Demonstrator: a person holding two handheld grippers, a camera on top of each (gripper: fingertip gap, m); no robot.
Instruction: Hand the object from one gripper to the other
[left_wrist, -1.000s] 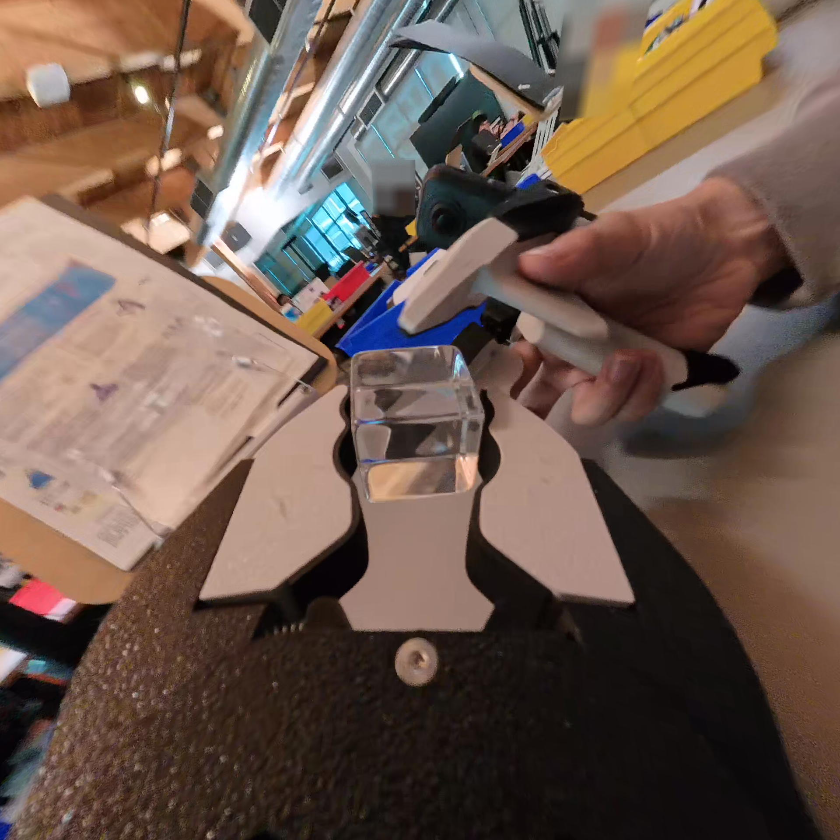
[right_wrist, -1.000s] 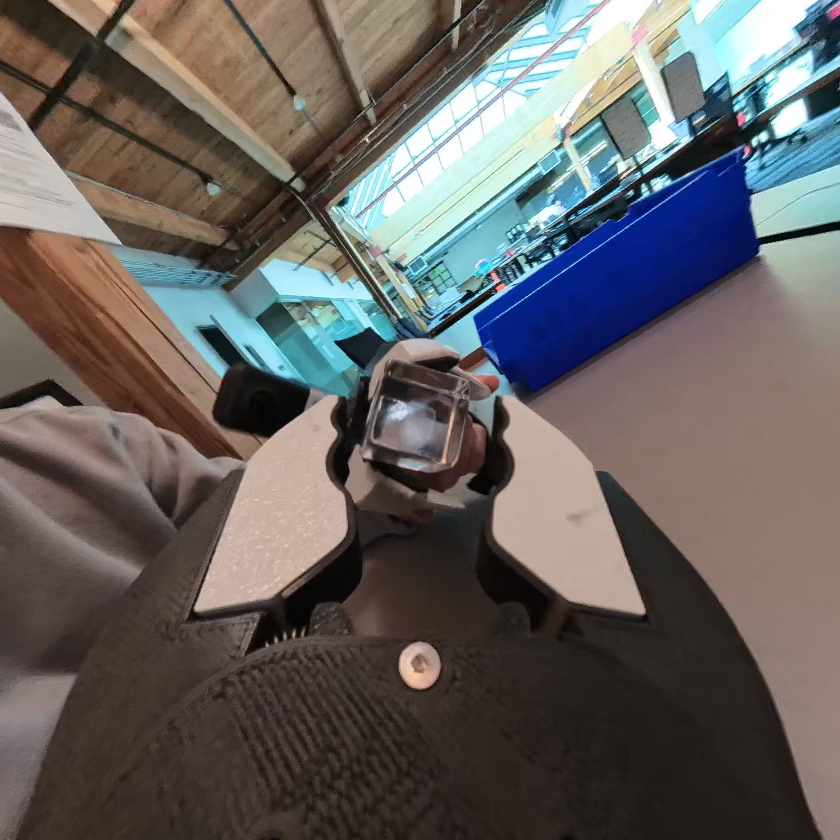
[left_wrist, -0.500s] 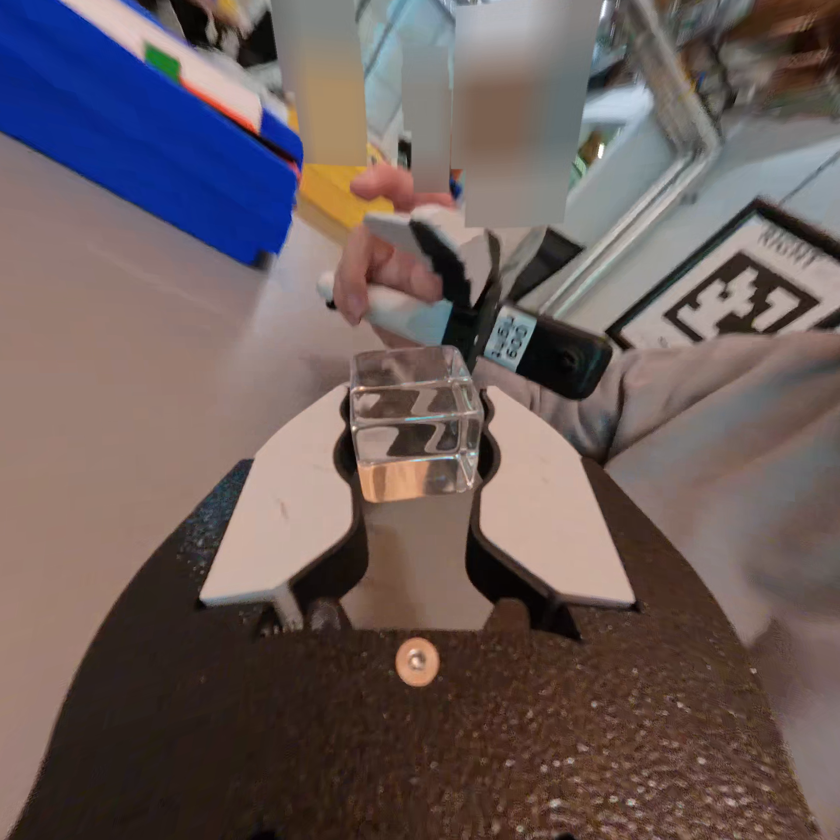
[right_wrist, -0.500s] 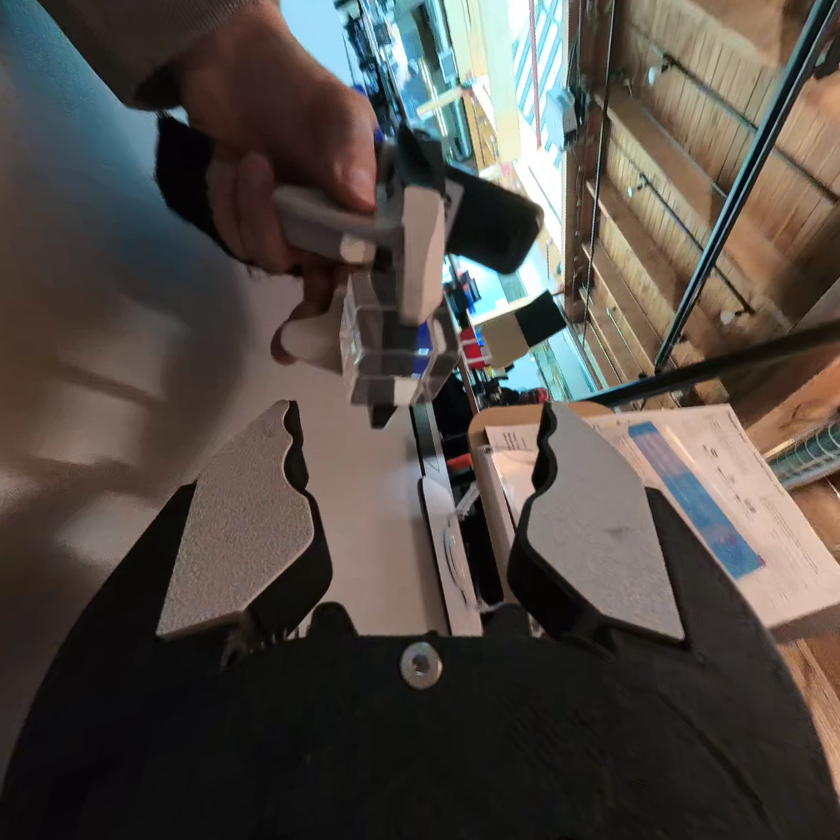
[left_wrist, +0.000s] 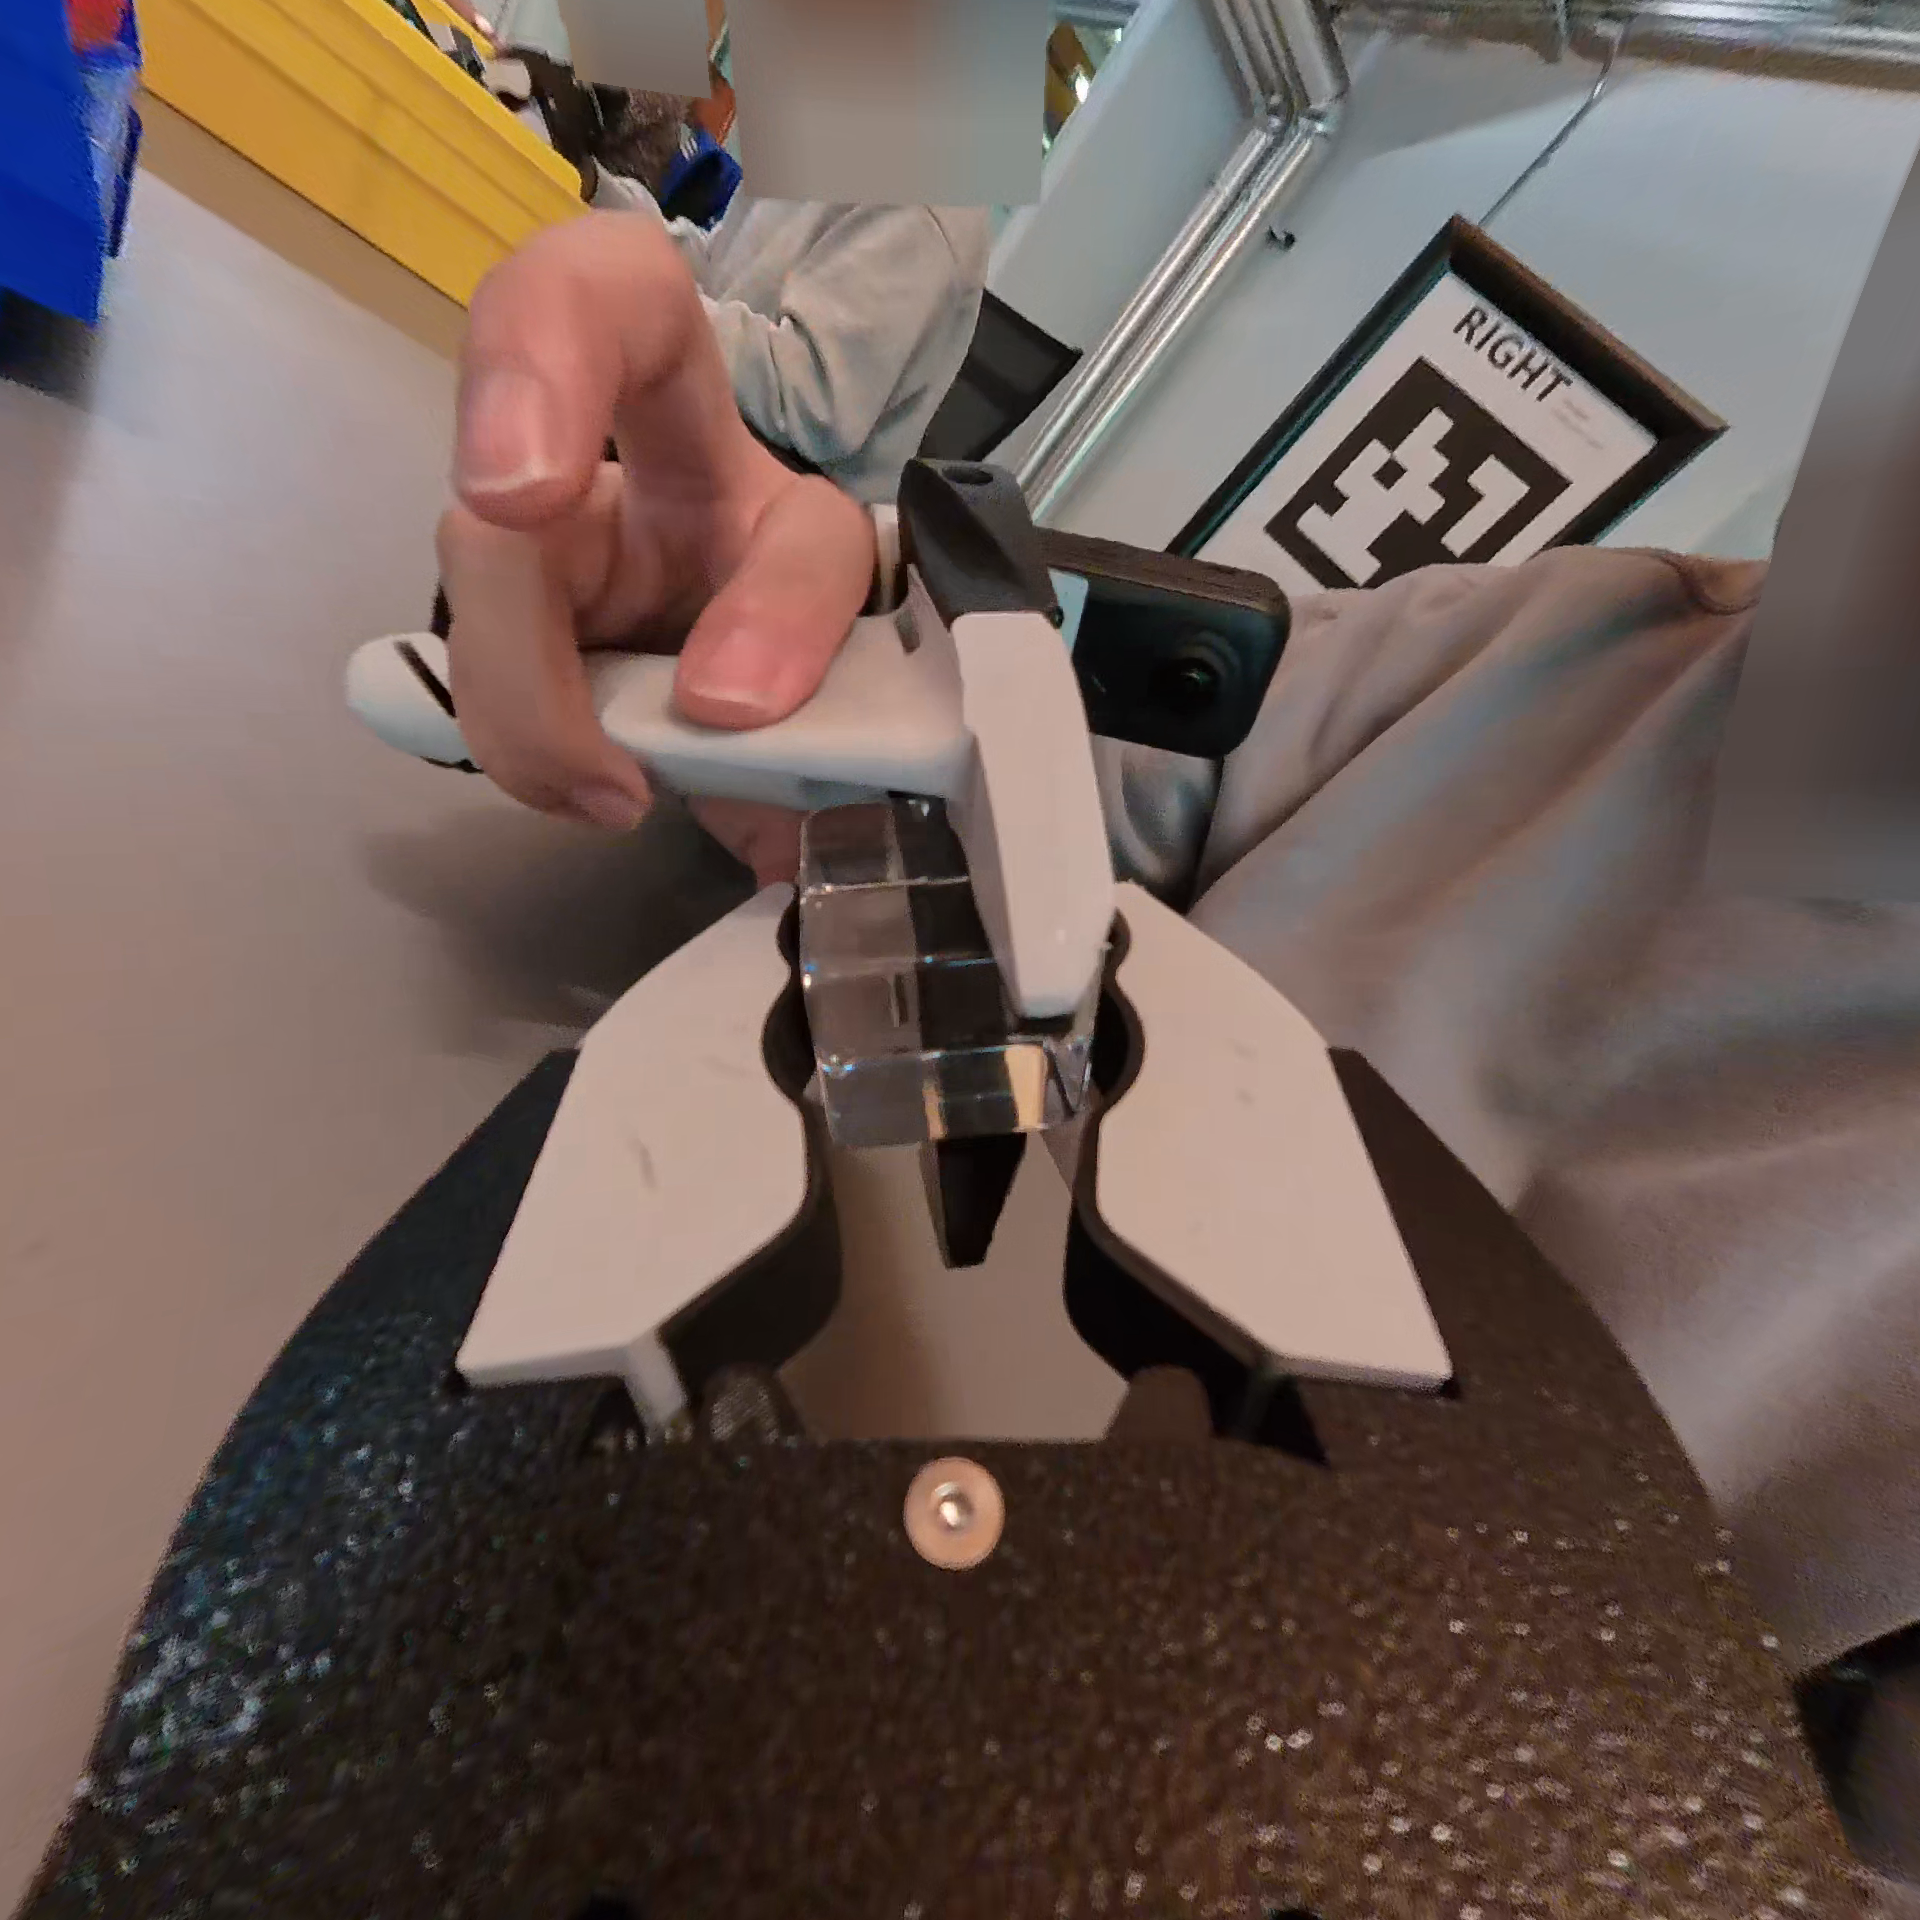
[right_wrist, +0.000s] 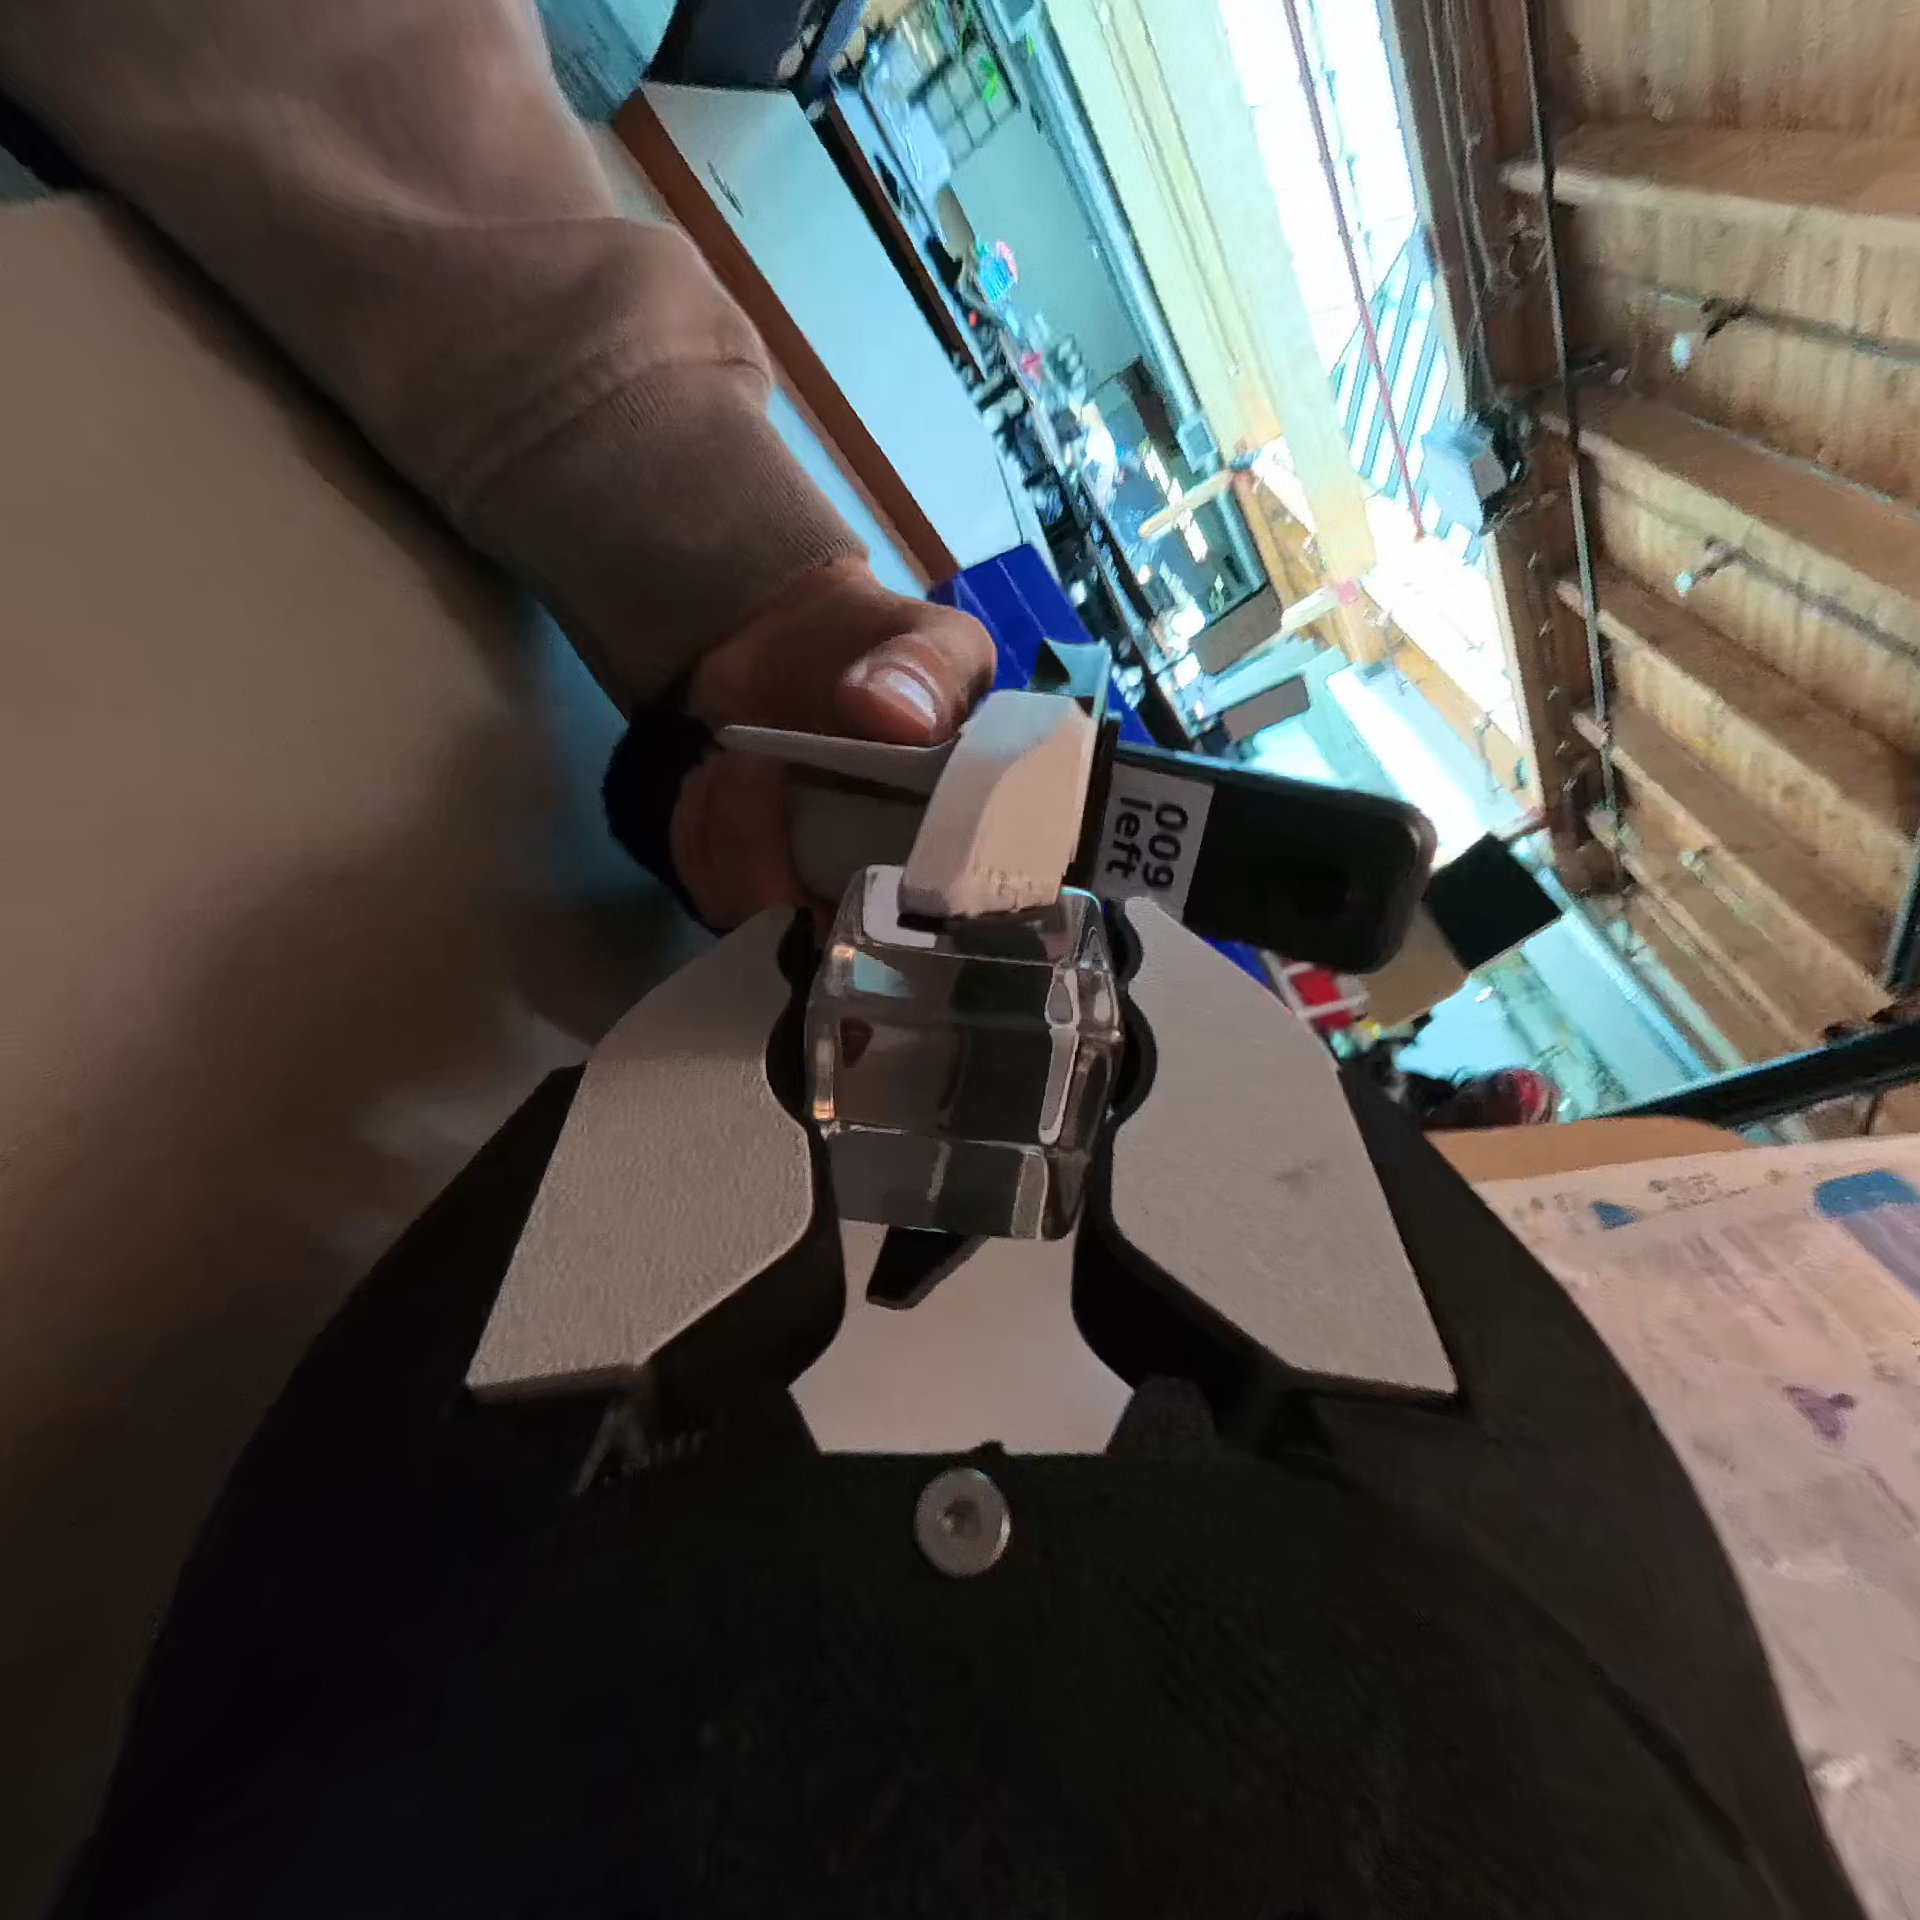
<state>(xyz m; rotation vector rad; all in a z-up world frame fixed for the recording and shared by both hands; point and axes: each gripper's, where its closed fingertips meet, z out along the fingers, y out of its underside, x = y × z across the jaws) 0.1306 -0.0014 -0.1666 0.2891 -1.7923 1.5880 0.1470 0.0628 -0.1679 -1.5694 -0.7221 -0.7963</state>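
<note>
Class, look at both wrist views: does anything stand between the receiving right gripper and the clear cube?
Nothing visible does. The clear cube already sits between the right gripper fingers, which touch its sides, while the left gripper grips its other faces.

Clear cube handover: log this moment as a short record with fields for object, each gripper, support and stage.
object: clear cube, transparent, block-shaped
left gripper: fingers closed on two opposite faces of the cube
right gripper: fingers closed on the other pair of faces, crossing the left gripper's grip
support: cube is off the table, carried only by the two grippers
hands: one hand on the right gripper's handle, one hand on the left gripper's
stage: both grippers on the cube; left has not released
</note>
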